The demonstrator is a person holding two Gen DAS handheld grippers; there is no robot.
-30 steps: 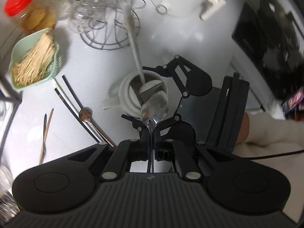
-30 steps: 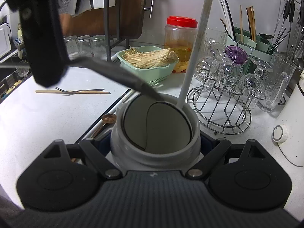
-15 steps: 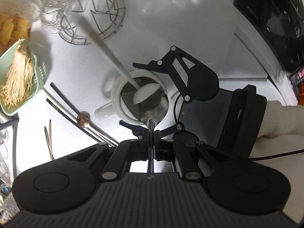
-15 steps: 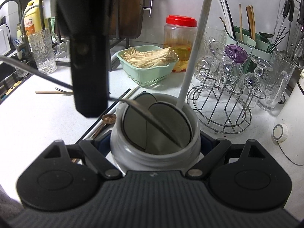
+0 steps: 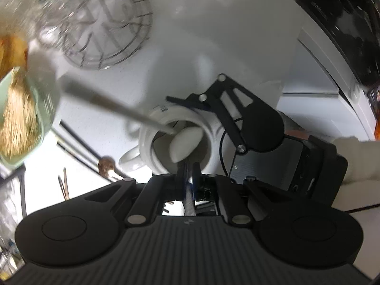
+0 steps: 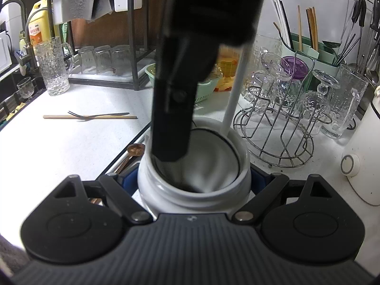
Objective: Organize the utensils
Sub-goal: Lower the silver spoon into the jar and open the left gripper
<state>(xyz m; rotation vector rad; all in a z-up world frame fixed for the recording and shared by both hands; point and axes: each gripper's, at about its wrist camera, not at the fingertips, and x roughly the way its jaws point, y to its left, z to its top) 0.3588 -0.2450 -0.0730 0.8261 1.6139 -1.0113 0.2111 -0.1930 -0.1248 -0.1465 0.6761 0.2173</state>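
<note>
My right gripper [image 6: 193,182] is shut on a white mug [image 6: 194,190] that stands on the counter. A long white spoon [image 6: 237,83] leans in the mug, its bowl [image 5: 186,144] at the bottom. Pointing steeply down over the mug's mouth [image 5: 152,142], my left gripper [image 5: 188,169] is shut on the handle of a metal spoon [image 5: 189,204]. That spoon's bowl is down inside the mug and mostly hidden. In the right wrist view one left finger [image 6: 173,99] hangs into the mug's opening.
A copper spoon [image 6: 135,148] and black chopsticks [image 5: 78,142] lie left of the mug; a fork on a wooden stick [image 6: 95,116] lies farther left. A wire glass rack [image 6: 280,128], green basket [image 5: 21,123], green utensil holder [image 6: 313,52] and white appliance [image 6: 365,166] crowd the back and right.
My left gripper has come over the mug and sunk, carrying the metal spoon's bowl from above the rim down into the mug. The right gripper and mug have kept still.
</note>
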